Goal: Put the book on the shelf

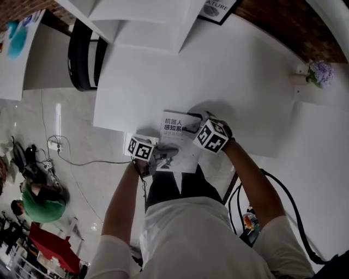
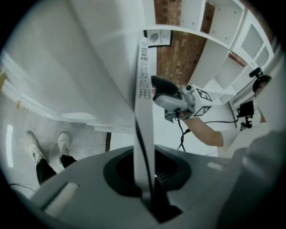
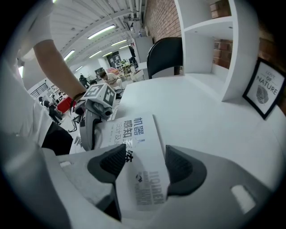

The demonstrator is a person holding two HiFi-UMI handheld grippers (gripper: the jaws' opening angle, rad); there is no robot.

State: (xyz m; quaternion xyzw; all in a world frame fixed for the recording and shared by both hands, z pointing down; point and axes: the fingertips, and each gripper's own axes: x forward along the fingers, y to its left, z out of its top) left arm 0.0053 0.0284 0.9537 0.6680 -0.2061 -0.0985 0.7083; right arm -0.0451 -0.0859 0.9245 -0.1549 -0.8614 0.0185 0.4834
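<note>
Book (image 1: 175, 143) at the 6 o'clock edge of the white bench (image 1: 218, 71), its near end overhanging. The left tongs (image 1: 165, 152) are clenched across the thickness of the book's 7 o'clock corner. The right tongs (image 1: 191, 128) are spread over the cover near 2 o'clock and appear to press on nothing. To lift well, the left clench likely needs to stay firm while the right tongs close on the far edge, so the book does not sag or swing. The shelf (image 1: 142, 22) lies toward 12 o'clock; the carry should pass clear of the framed picture (image 1: 218, 10) at 1 o'clock.
</note>
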